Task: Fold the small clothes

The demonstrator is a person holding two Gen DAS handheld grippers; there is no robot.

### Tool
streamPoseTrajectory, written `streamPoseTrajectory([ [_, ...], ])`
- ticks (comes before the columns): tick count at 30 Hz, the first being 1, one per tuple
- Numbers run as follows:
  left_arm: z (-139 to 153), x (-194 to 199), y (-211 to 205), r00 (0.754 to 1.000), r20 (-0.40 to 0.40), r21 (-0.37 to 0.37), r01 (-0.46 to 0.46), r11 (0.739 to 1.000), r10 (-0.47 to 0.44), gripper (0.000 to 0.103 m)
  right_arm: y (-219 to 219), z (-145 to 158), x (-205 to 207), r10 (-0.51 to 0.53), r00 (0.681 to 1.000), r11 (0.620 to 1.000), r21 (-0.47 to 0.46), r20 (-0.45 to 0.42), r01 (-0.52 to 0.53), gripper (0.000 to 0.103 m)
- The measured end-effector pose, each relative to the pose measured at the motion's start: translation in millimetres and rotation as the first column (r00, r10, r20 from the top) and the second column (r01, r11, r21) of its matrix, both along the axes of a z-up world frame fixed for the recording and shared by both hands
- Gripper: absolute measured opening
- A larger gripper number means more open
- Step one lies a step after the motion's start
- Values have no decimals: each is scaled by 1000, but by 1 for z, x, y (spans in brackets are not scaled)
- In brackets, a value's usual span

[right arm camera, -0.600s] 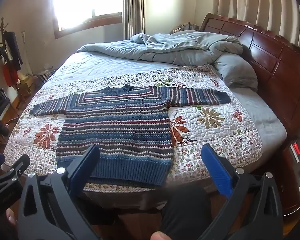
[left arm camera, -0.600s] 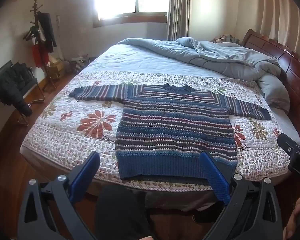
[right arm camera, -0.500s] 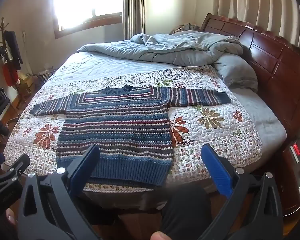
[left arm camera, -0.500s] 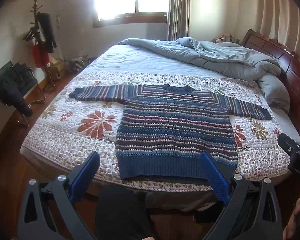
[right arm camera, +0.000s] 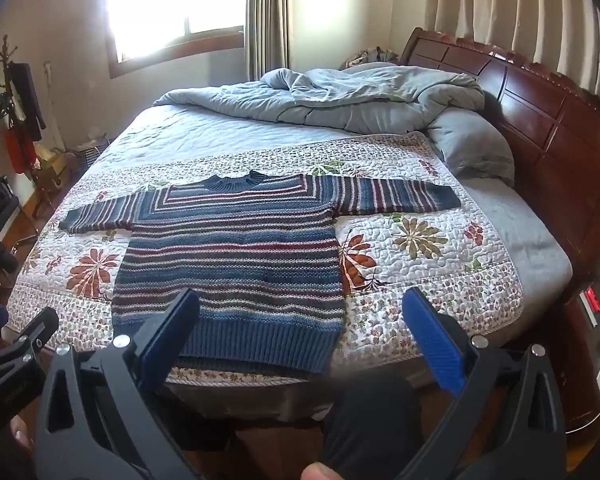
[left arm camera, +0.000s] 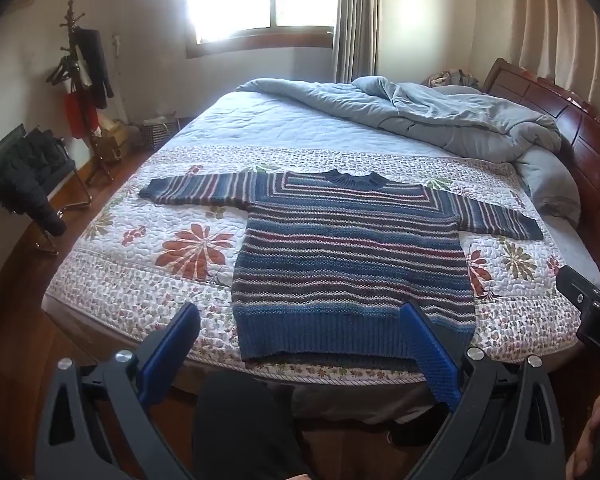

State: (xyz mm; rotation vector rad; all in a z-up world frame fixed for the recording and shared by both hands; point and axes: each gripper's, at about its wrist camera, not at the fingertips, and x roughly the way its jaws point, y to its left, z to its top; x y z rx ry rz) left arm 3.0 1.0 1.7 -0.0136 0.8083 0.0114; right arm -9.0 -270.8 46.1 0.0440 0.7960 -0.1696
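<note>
A blue, red and white striped knit sweater point(left arm camera: 352, 256) point(right arm camera: 236, 256) lies flat on the floral quilt point(left arm camera: 148, 264) point(right arm camera: 416, 272), both sleeves spread sideways, hem toward me at the bed's near edge. My left gripper point(left arm camera: 300, 320) hangs open before the hem, apart from it, nothing between its blue pads. My right gripper point(right arm camera: 300, 312) is likewise open and empty, short of the hem. Each gripper's edge shows in the other's view.
A rumpled grey duvet point(left arm camera: 440, 116) and pillow point(right arm camera: 472, 148) lie at the head of the bed by the wooden headboard point(right arm camera: 540, 128). A coat rack point(left arm camera: 80, 76) and chair with dark clothes point(left arm camera: 24, 180) stand left. A person's dark-clad legs point(left arm camera: 236, 428) are below.
</note>
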Motion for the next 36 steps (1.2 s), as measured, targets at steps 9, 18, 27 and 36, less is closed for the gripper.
streamPoseTrajectory([
  [9,6,0,0,1000,4,10,-4,1000,4,99,-2,-2,-4,-2,1000,1000,-1,-2,2,101],
  [18,5,0,1,1000,5,14,-6,1000,6,99,-2,-3,-4,-3,1000,1000,-1,-4,3,101],
  [27,3,-1,1,1000,6,15,-6,1000,5,99,-2,-4,-3,-3,1000,1000,0,-6,3,101],
  [36,2,-2,0,1000,5,16,-6,1000,6,99,-4,-9,-4,-7,1000,1000,2,-7,7,101],
])
